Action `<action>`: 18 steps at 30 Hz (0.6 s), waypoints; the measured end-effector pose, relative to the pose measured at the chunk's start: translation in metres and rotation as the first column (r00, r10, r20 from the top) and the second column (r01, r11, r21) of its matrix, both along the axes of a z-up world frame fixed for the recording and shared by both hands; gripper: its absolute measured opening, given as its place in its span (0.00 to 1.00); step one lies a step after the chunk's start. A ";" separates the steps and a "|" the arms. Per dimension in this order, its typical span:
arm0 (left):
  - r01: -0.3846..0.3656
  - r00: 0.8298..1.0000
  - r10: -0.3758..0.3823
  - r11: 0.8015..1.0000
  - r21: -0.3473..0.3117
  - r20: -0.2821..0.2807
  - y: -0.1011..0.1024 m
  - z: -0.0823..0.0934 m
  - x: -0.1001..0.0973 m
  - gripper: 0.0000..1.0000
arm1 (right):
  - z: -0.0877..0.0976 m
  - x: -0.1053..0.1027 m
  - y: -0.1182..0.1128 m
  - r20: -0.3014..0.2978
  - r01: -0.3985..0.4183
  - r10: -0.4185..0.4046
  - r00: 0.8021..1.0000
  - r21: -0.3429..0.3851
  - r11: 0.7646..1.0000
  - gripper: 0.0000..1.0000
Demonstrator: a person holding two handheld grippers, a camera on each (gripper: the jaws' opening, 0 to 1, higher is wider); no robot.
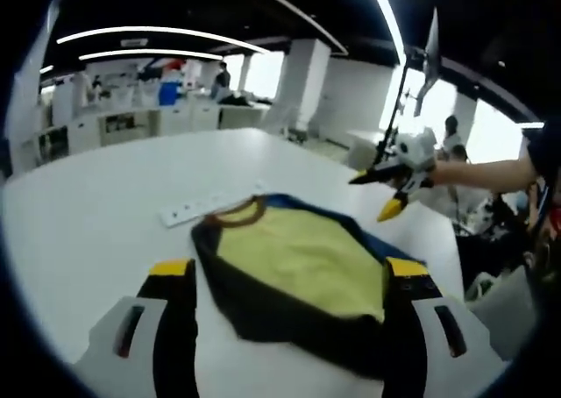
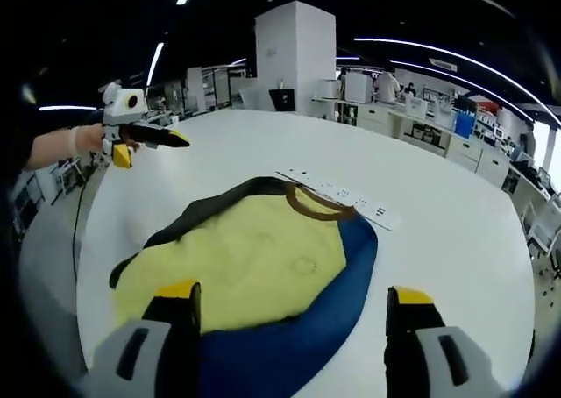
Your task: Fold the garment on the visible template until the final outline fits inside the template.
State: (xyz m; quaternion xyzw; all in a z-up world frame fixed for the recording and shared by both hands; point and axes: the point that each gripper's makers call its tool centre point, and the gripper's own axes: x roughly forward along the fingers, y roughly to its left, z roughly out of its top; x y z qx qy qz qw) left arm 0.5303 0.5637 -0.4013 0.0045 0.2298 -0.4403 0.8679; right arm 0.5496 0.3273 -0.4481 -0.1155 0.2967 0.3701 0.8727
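A yellow garment (image 1: 294, 258) with black sides, a blue edge and a brown collar (image 1: 238, 212) lies crumpled on the round white table (image 1: 88, 205). My left gripper (image 1: 289, 271) is open, its yellow-tipped fingers (image 1: 171, 268) spread either side of the cloth's near edge with nothing held. In the right gripper view the same garment (image 2: 254, 258) shows yellow in the middle, blue at right and black at left. My right gripper (image 2: 294, 293) is also open over its near edge. Each gripper appears in the other's view, raised above the table: the right gripper (image 1: 375, 196), the left gripper (image 2: 153, 146).
A white power strip (image 1: 188, 210) (image 2: 337, 192) lies just beyond the collar. The table's edge (image 2: 83, 266) curves close on the left of the right gripper view. Desks, a white pillar (image 2: 295, 52) and people (image 1: 451, 135) stand in the background.
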 end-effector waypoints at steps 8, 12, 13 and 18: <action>-0.018 1.000 0.018 1.000 0.001 0.007 0.011 0.006 -0.036 0.82 | 0.013 -0.045 -0.002 0.012 -0.008 0.007 1.000 0.021 1.000 0.87; -0.022 1.000 0.022 1.000 0.006 0.002 0.014 0.003 -0.053 0.82 | 0.013 -0.070 -0.010 0.008 0.007 -0.008 1.000 0.030 1.000 0.86; -0.022 1.000 0.022 1.000 0.008 0.001 0.015 0.003 -0.056 0.81 | 0.013 -0.074 -0.014 0.007 0.012 -0.012 1.000 0.028 1.000 0.86; -0.015 1.000 0.015 0.999 0.033 -0.002 0.014 0.001 -0.079 0.81 | 0.006 -0.098 -0.036 -0.013 0.050 -0.050 0.999 0.025 0.998 0.85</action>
